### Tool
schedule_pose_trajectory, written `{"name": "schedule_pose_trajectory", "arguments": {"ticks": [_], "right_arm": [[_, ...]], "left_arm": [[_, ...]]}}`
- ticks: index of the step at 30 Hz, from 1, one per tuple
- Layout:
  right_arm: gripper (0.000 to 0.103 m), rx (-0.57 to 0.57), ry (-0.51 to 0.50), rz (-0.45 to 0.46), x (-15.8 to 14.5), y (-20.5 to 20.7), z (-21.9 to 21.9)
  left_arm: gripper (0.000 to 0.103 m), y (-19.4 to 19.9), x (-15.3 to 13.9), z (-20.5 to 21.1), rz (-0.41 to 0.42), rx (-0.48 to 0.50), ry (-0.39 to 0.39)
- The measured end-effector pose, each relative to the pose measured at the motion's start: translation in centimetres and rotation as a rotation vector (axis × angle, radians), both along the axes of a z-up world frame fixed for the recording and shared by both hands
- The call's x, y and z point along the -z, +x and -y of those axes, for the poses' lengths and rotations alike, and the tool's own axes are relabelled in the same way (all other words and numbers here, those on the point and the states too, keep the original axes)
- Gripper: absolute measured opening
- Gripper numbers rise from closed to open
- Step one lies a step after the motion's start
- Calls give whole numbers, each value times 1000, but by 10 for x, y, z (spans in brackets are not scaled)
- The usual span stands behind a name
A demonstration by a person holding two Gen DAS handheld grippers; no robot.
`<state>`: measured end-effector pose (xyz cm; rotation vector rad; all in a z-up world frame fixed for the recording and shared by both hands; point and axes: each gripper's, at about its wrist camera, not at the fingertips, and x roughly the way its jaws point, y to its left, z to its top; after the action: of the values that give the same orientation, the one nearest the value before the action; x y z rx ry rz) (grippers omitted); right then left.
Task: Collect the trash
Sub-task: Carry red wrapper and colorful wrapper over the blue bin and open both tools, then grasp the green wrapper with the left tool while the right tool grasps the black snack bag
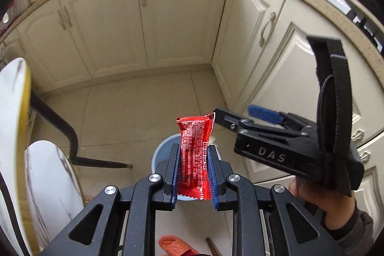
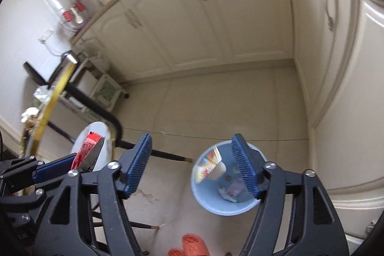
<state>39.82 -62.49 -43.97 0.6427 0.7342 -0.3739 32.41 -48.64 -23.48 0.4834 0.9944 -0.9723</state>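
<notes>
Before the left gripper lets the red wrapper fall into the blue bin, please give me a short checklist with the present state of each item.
1. Left gripper holds red wrapper firmly: ok.
2. Blue bin below, mouth unobstructed: ok.
3. Wrapper exactly over the bin mouth: cannot tell.
4. Right gripper empty, jaws open: ok.
5. Right gripper clear of the wrapper: not ok; in the left wrist view its tip is at the wrapper's top corner.
6. Bin has room: ok; only a few scraps inside.

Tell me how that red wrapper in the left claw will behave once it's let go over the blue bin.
The red wrapper looks crinkled and thin, so probably light and floppy; it may flutter rather than drop straight. Its glossy film seems slippery, so it should slide free of the left claw. The blue bin lies below.
</notes>
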Motion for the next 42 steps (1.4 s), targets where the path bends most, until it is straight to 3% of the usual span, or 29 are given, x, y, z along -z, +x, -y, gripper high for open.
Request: {"name": "schedule_pose_trajectory", "arguments": {"ticks": [8,10,11,12,18,22,32,34,42], "right_arm": [[74,113,26,-34,21,-28,28],[74,126,35,-36,26,-31,31],[74,127,38,-35,27,-34,30],[74,124,40,-33,28,-36,32],[74,114,30,2,12,-46,24],[74,88,-1,54,-17,-52,3],[85,-48,-153,231,-127,-56,-97],[91,-78,-184,253,-146,-52,-121],[95,-232,-274,294,-194,-27,-217]], "left_arm": [[23,23,50,44,9,5,80],[40,23,57,49,26,7,92],[58,20,59,51,28,1,89],[65,19,58,51,27,-4,80],[66,0,35,32,73,-25,31],[69,-19,-10,-6,153,-63,-45],[93,-72,-111,-140,391,-214,-259],[97,-79,-120,-170,434,-258,-273],[101,-96,-122,-285,475,-449,-291]]}}
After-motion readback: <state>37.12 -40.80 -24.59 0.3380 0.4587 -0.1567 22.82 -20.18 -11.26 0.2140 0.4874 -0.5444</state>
